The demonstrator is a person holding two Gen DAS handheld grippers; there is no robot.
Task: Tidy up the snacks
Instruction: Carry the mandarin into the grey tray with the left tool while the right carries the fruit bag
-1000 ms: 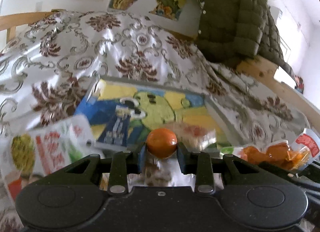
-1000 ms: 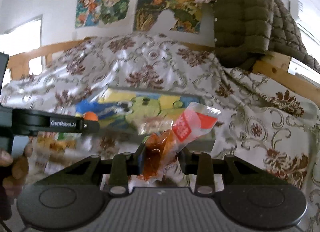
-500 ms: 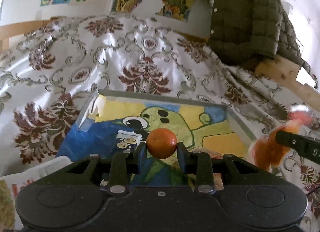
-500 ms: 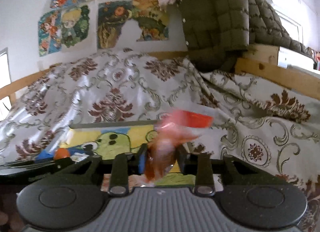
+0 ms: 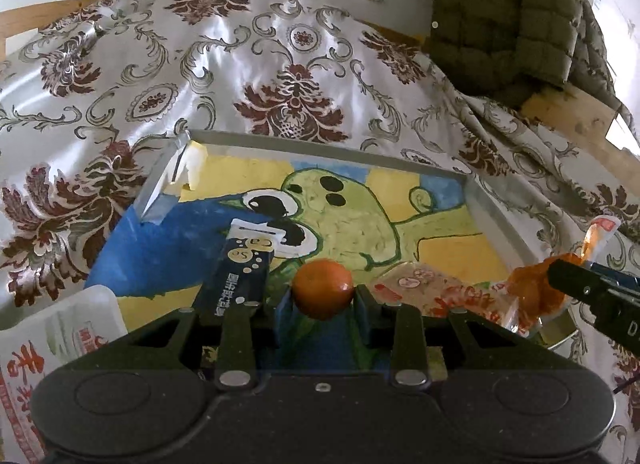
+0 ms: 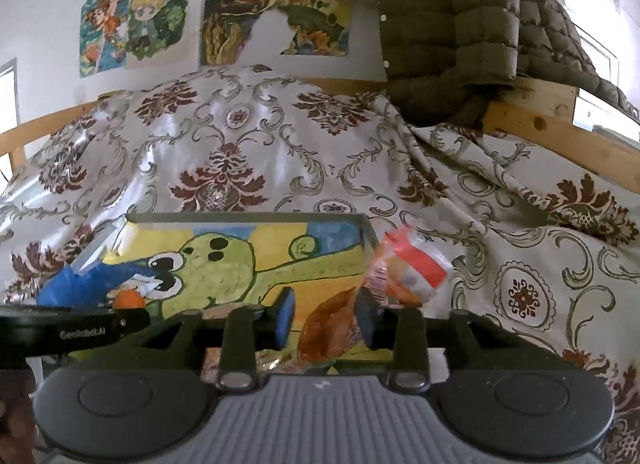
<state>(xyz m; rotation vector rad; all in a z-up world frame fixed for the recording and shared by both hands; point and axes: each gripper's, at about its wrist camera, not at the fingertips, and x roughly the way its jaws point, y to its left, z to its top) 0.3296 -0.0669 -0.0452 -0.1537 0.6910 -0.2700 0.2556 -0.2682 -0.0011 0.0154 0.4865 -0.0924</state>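
Over the lower middle of the painted tray (image 5: 476,200), an orange (image 5: 322,293) is gripped by the left tongs (image 5: 322,296), while the right tongs (image 6: 325,314), opening, are releasing a blurred snack packet (image 6: 384,284) above the tray's right edge.

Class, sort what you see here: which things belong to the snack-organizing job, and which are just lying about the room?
Part of the job:
- tray with frog picture
- small orange in the left gripper
- orange snack packet between the opening jaws of the right gripper
- dark blue sachet in the tray
- white snack bag beside the tray

Lying about:
- green quilted jacket
- wall posters
- floral cloth
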